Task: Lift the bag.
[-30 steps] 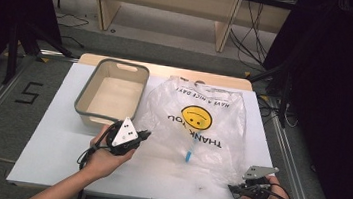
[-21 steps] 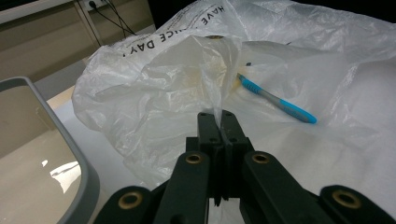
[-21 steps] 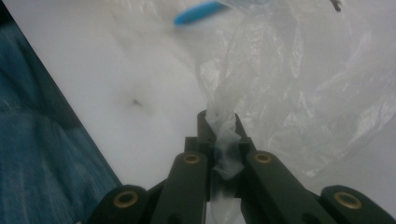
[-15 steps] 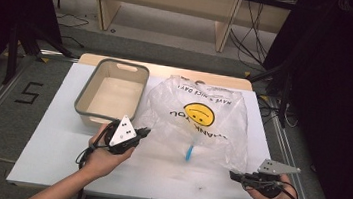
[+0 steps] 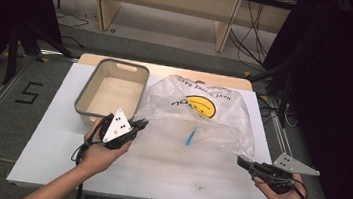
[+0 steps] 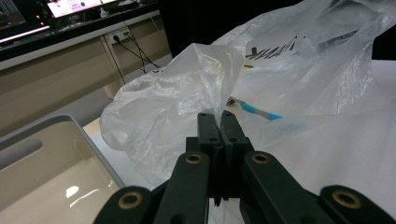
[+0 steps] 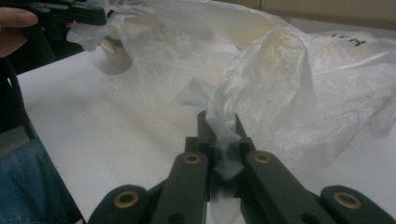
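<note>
Both grippers pinch the clear plastic bag (image 5: 197, 117) (toothbrush (image 5: 189, 138) inside): left gripper (image 5: 137, 124) its near-left edge, right gripper (image 5: 241, 160) its near-right corner, jaws clamped.

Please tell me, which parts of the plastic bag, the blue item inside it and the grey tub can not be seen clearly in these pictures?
- Blue item: high view, too small and veiled by the plastic bag; in the left gripper view its far end is hidden by a bag fold.
- Bag's print: high view, creased and partly folded under.
- Grey tub: left gripper view, cut off by the left and bottom edges.
- Bag edge inside the right gripper: hidden between its shut jaws.
</note>
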Demonstrator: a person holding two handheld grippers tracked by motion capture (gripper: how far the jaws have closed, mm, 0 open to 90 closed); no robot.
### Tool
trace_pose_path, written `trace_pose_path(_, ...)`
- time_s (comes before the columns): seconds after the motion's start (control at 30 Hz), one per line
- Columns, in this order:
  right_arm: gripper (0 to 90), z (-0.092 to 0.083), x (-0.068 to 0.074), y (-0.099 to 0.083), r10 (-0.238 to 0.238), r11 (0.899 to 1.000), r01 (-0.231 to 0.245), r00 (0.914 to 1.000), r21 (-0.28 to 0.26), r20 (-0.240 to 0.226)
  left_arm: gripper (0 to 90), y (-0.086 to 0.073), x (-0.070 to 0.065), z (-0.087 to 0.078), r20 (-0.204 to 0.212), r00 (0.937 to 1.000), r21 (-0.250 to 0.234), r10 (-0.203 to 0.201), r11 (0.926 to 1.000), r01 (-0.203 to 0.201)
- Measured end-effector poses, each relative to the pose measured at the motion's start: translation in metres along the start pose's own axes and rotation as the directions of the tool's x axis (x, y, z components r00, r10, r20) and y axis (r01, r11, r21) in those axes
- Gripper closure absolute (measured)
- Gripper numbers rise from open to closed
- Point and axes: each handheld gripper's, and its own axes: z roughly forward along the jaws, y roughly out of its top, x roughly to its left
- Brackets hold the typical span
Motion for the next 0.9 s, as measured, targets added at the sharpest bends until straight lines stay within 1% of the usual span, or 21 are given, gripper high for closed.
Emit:
trace_pose_path(0.13, 89.9, -0.003, 0.002, 0.006, -0.005, 0.999, 0.006, 0.9999, -0.036, 0.016, 89.2, 0.005, 0.002, -0.001, -0.009, 1.0, -0.017, 0.004, 0.9998, -0.004)
trace_pose_path(0.23, 89.9, -0.005, 0.004, 0.01, -0.006, 0.999, 0.007, 0.9997, -0.051, 0.023, 89.2, 0.007, 0.003, -0.001, -0.013, 0.9999, -0.025, 0.002, 0.9997, -0.003)
trace_pose_path(0.7, 89.9, -0.004, 0.003, 0.011, -0.001, 0.998, 0.003, 0.9993, -0.064, 0.037, 89.2, 0.009, 0.005, 0.0, -0.019, 0.9998, -0.036, 0.003, 0.9994, -0.004)
trace_pose_path(0.9, 89.9, -0.005, 0.002, 0.012, 0.002, 0.997, 0.002, 0.9984, -0.076, 0.056, 89.2, 0.01, 0.006, 0.001, -0.025, 0.9997, -0.041, 0.0, 0.9992, -0.001)
